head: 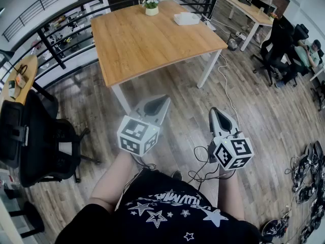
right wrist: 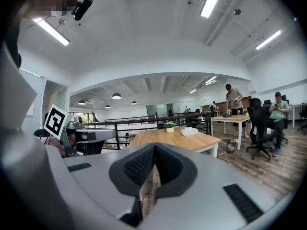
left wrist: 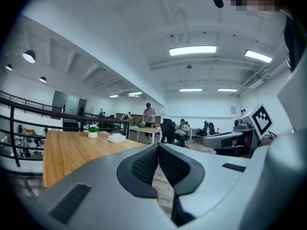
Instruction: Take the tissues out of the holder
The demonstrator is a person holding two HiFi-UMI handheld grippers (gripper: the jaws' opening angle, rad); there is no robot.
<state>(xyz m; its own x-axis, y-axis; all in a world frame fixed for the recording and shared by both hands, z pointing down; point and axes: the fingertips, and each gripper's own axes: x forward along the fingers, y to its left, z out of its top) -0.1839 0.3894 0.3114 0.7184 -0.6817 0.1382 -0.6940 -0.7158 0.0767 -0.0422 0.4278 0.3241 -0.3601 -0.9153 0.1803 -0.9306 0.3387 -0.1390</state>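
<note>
We hold both tools empty, short of the table point(head: 142, 44).
Our left gripper point(head: 163, 101) and right gripper point(head: 215, 112) have jaws pressed together; the tissue holder point(head: 187, 18) sits at the table's far right.

The tissue holder point(head: 187, 18) sits ahead of you on the wooden bench point(head: 147, 39), close to its right-hand edge and toward the far end. It is a low white box, longer than it is wide, lying flat on the bare wood. It stands a little apart from the small potted plant point(head: 151, 6) on its left. In both gripper views it shows as a pale block just right of that plant. It is too small for you to tell whether a tissue pokes out of the top.
</note>
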